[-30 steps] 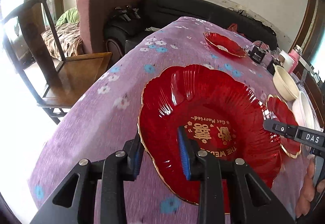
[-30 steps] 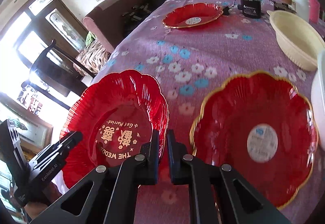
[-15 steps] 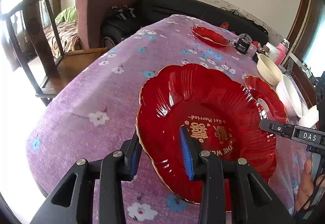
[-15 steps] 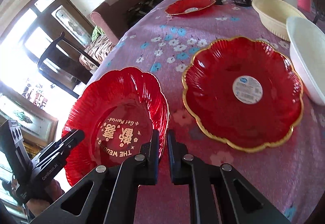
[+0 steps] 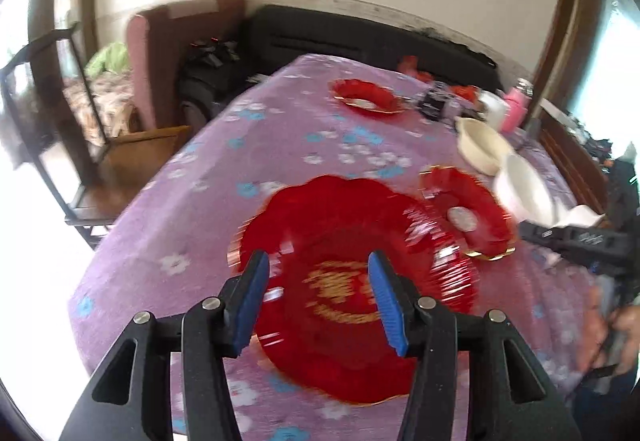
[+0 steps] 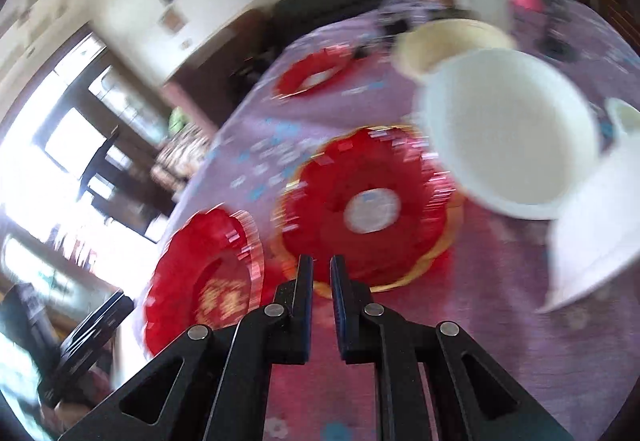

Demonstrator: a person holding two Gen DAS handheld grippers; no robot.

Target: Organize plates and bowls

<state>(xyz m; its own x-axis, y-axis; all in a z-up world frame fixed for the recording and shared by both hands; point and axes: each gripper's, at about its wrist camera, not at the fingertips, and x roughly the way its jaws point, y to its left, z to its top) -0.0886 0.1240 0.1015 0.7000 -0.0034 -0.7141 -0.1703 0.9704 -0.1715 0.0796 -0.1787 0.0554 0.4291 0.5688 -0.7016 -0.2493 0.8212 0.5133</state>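
Since the earlier frames, left gripper (image 5: 316,297) jaws have just been opening: blue pads that were pinching the near rim of the lettered red plate (image 5: 352,281) are now standing spread to either side of it, no longer pressing, though the plate's near part is still showing between them. Whether the plate is lying flat on the purple flowered tablecloth (image 5: 280,145) is hard to tell; both views are smearing badly with motion.

Right gripper (image 6: 322,281) is showing its fingers pressed nearly together with only a thin gap, nothing visible between them. Earlier they were at the lettered plate's right edge; now they are sitting over the cloth, with the second red plate (image 6: 368,213), the one with a round white sticker, showing just beyond their tips.

Places, all taken from the lettered red plate:
- second red plate is lying just to its right, edges close or slightly overlapping; cannot tell which.
- white bowl (image 6: 508,133) is sitting farther right, past the second plate, its rim at that plate's far right edge.
- cream bowl (image 5: 480,145) is sitting beyond the white bowl.
- third red plate (image 5: 368,97) is lying well apart, at the far end of the cloth.
- wooden chair (image 5: 60,113) is standing off to the left, beside the table.
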